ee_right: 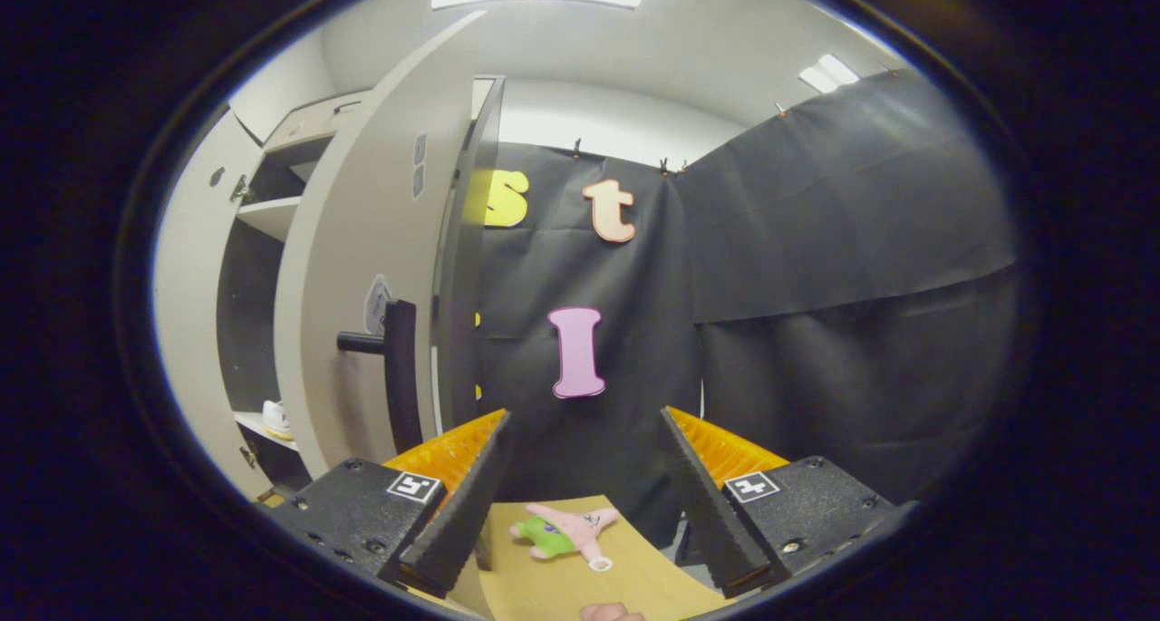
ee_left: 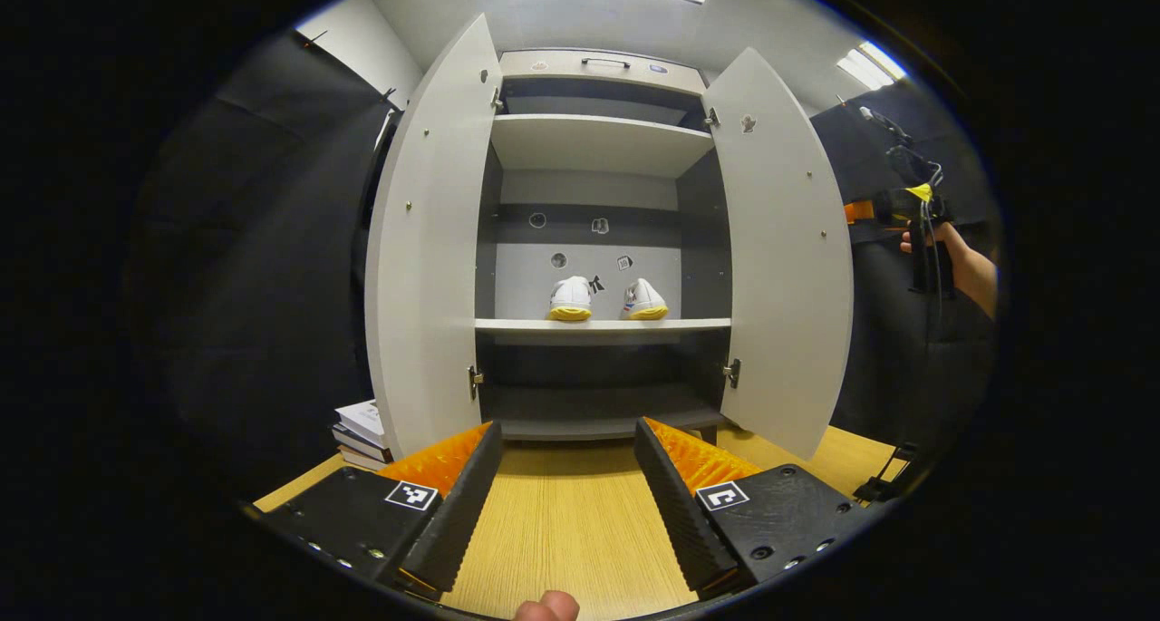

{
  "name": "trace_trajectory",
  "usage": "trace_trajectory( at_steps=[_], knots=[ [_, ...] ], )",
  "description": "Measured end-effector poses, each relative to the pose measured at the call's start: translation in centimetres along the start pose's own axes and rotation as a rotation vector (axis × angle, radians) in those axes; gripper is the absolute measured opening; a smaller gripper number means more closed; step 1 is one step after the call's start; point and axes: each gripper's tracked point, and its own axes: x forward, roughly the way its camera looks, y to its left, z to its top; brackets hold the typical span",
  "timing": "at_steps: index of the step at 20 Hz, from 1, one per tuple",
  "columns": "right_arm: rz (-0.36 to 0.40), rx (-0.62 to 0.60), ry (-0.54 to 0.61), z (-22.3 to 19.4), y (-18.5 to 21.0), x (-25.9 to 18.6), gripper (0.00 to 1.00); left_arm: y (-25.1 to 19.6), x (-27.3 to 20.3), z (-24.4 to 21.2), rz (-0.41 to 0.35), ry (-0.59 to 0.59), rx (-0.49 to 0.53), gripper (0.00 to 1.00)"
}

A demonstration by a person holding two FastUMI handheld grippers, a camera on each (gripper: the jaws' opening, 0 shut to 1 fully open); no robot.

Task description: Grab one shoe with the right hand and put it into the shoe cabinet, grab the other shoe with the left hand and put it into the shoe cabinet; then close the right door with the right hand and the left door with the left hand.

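Observation:
Two white shoes with yellow soles, one [ee_left: 571, 298] and the other [ee_left: 644, 300], stand side by side on the middle shelf [ee_left: 526, 326] of the grey shoe cabinet. Both doors are swung wide: the left door [ee_left: 426, 258] and the right door [ee_left: 787, 267]. My left gripper [ee_left: 566, 494] is open, held back from the cabinet and centred on it, with nothing between its fingers. My right gripper [ee_right: 584, 490] is open and empty, beside the outer face of the right door [ee_right: 349, 286], near its dark handle [ee_right: 399, 367]. A shoe [ee_right: 276, 419] peeks past that door's edge. The right gripper [ee_left: 915, 208] also appears at far right, held by a hand.
A stack of books [ee_left: 362, 432] lies on the wooden floor [ee_left: 566, 530] by the left door. A pink and green starfish plush [ee_right: 566, 530] lies on the floor in the right gripper view. Black cloth walls surround the booth. Upper shelf [ee_left: 598, 136] is bare.

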Motion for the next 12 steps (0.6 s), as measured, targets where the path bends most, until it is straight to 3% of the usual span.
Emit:
trace_trajectory(
  at_steps=[4,9,12],
  knots=[
    [-0.039,-0.016,-0.011,0.5,0.3,0.1,0.98,-0.6,0.3,0.0,-0.013,-0.004,0.009,0.88],
    [-0.014,-0.031,-0.012,0.7,2.2,-0.6,0.95,-1.2,0.8,0.1,-0.028,-0.007,-0.004,0.88],
    [0.040,-0.015,-0.007,0.7,4.7,-1.2,0.94,-0.6,0.7,-0.1,-0.019,-0.008,-0.007,0.88]
  ],
)
